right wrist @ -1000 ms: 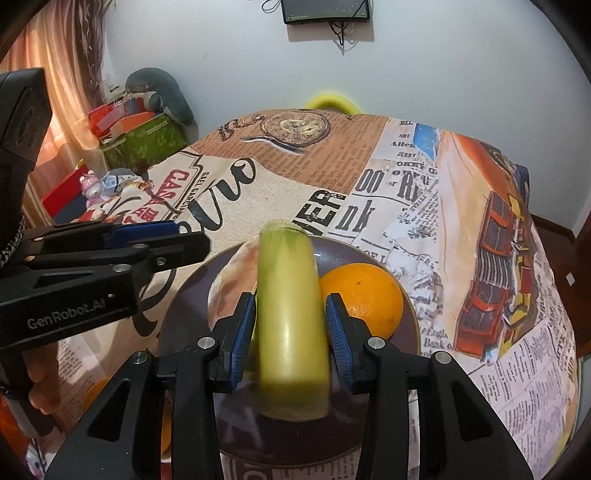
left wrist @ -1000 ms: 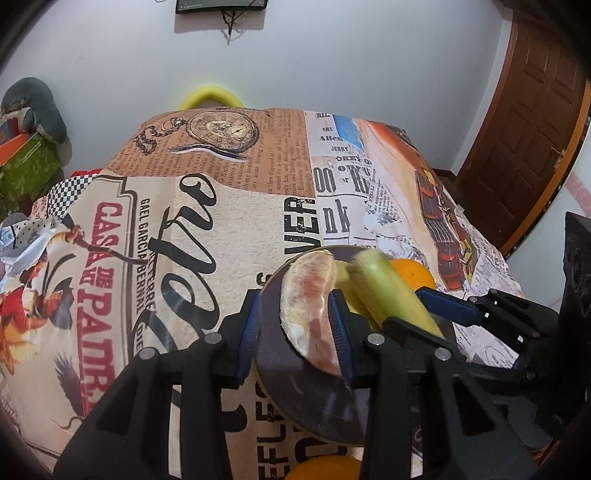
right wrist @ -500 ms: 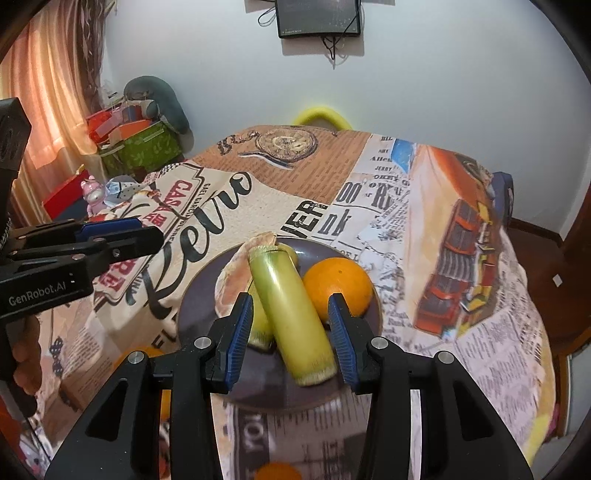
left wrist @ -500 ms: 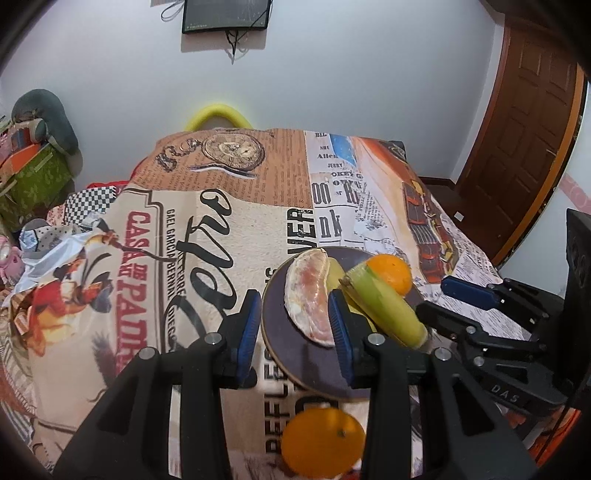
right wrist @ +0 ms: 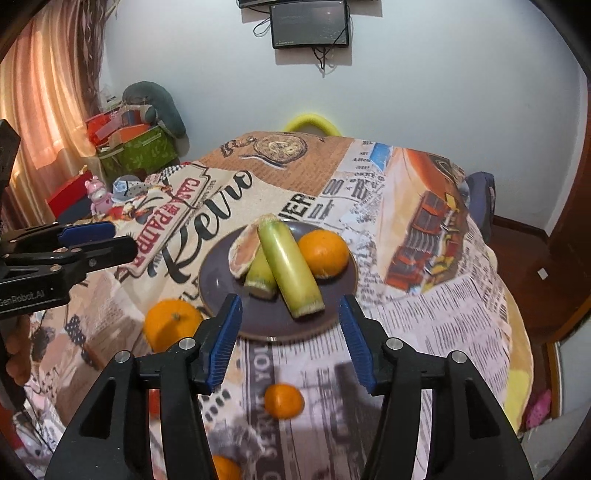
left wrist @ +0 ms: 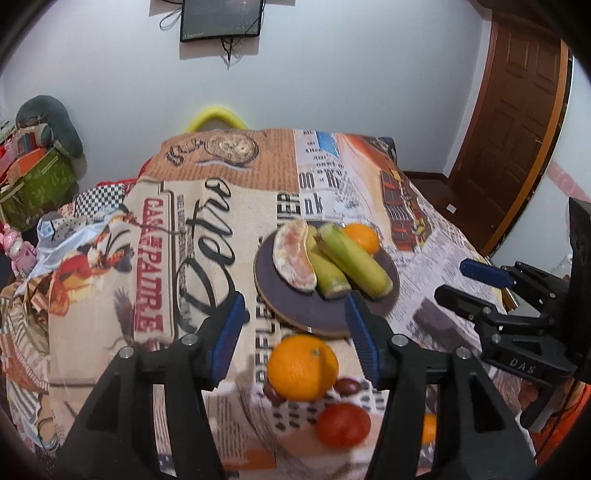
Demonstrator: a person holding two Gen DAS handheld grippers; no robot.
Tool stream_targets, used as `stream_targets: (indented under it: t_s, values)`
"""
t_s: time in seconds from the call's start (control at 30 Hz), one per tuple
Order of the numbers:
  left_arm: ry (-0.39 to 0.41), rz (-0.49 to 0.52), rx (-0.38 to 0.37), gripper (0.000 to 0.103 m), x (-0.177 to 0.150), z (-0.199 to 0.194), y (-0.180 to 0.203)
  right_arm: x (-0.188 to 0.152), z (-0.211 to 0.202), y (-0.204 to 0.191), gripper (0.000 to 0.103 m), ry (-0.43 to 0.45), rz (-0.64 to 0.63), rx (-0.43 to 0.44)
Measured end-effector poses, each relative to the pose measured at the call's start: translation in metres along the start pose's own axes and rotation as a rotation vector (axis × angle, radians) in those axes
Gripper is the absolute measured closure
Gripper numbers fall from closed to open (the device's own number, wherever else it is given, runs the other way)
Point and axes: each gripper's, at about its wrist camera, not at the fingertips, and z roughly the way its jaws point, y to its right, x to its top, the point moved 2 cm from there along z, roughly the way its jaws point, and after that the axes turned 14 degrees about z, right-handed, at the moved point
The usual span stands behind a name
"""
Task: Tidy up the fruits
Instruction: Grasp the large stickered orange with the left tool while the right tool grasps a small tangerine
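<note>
Both tongs, left (left wrist: 295,332) and right (right wrist: 290,332), hang with fingers apart, gripping nothing. Near them on the printed surface (right wrist: 424,314) lie a loose orange (left wrist: 302,367) and a tomato (left wrist: 343,424). Farther off, the plate (right wrist: 225,291) carries a peeled segment (left wrist: 293,254), two green stalks (right wrist: 290,269) and another orange (right wrist: 324,253).

Place: a home room.
Signs: wall screen (right wrist: 309,24), wooden door (left wrist: 509,129), curtain (right wrist: 48,92), toys and boxes (right wrist: 129,144) piled beside a cloth-covered tabletop (right wrist: 424,295).
</note>
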Motion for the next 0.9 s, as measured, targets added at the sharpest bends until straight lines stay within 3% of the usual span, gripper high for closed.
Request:
stream_targets:
  t_s: [0.33, 0.83, 0.9]
  values:
    - [-0.078, -0.003, -0.009, 0.043, -0.033, 0.006, 0.008, -0.031, 0.0, 0.009, 0.049, -0.066, 0.029, -0.013]
    - [-0.22, -0.026, -0.081, 0.042, -0.062, 0.063, 0.02, -0.07, 0.042, 0.023, 0.049, -0.215, 0.082, -0.004]
    - [-0.227, -0.035, -0.086, 0.042, -0.063, 0.068, 0.019, -0.072, 0.045, 0.025, 0.054, -0.221, 0.089, 0.0]
